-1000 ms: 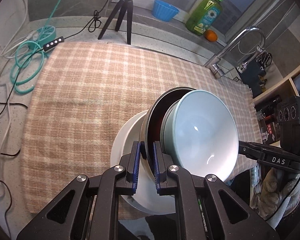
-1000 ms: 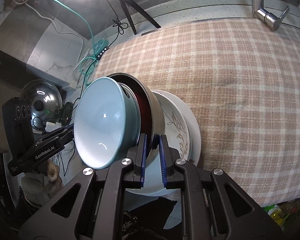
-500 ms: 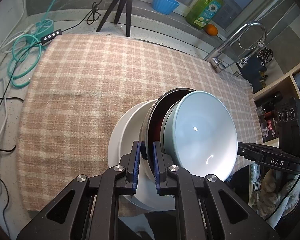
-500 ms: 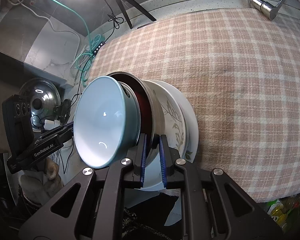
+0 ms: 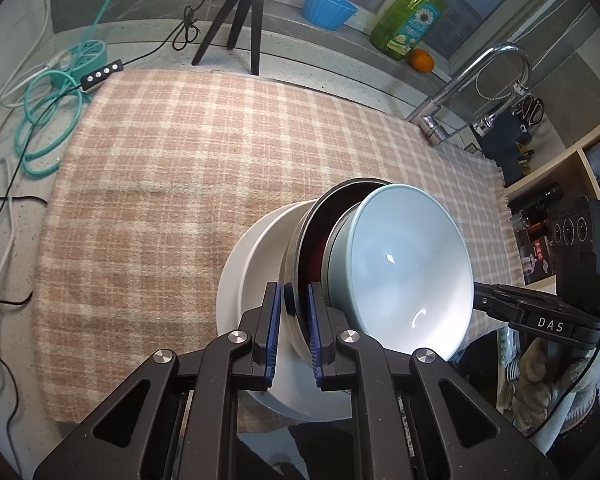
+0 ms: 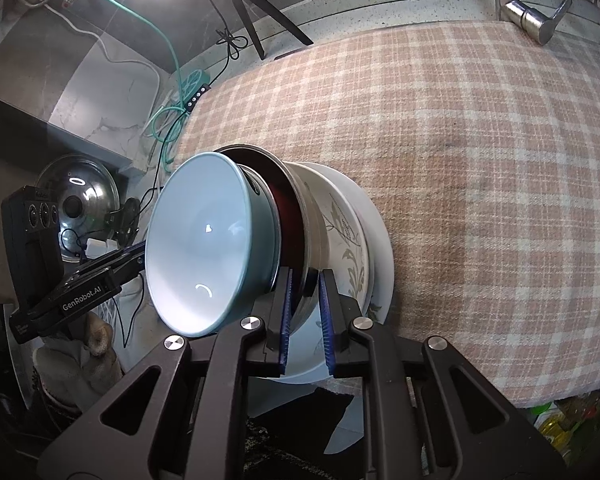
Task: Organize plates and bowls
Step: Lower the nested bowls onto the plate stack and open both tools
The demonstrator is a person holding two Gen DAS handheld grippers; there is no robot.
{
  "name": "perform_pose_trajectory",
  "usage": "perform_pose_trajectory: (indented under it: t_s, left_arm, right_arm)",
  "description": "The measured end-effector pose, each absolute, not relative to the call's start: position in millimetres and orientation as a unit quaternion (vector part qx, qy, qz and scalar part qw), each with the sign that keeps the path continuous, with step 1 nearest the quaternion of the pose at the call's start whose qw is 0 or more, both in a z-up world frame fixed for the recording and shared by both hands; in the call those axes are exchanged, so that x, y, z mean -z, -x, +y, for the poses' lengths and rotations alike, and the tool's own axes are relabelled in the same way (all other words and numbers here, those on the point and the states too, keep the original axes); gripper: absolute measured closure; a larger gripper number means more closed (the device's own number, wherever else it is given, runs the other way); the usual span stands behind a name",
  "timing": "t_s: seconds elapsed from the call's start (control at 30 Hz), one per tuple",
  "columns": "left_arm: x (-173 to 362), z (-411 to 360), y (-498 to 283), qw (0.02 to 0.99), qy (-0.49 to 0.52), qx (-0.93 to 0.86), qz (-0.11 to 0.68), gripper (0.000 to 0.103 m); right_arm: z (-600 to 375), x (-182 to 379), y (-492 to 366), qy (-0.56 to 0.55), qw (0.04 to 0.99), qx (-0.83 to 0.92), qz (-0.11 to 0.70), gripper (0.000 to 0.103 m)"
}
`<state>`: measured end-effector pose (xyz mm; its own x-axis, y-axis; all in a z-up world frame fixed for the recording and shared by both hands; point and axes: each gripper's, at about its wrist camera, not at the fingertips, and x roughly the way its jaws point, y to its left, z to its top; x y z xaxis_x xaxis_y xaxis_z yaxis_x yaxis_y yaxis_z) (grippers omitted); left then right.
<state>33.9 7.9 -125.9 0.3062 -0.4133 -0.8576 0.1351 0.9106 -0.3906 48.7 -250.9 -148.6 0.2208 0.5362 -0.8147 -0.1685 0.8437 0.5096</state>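
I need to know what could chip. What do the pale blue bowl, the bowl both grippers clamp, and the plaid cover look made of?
Pale blue bowl: probably glazed ceramic, glossy with sharp highlights. Clamped bowl: seems stainless steel, a mirror-like outer wall, with a dark red inside. Plaid cover: woven cloth, matte and fuzzy, fringed at one edge.

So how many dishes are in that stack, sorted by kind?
Bowls: 2, a blue bowl nested in a metal bowl
Plates: 2, a leaf plate on a white plate
Total: 4
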Motion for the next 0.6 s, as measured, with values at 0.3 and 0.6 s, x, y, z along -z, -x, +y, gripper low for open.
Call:
perform_pose_trajectory:
  t_s: [0.3, 0.6]
  left_arm:
    - [123.4, 11.0, -30.4, 0.804, 0.118, 0.167, 0.559, 0.086]
    - [114.5, 13.5, -25.3, 0.818, 0.110, 0.154, 0.544, 0.071]
  right_arm:
    - [-257.6, 152.1, -47.1, -0.166, 0.766, -0.223, 0.579, 0.074]
    - [-265.4, 141.3, -41.4, -0.152, 0.783, -0.223, 0.560, 0.056]
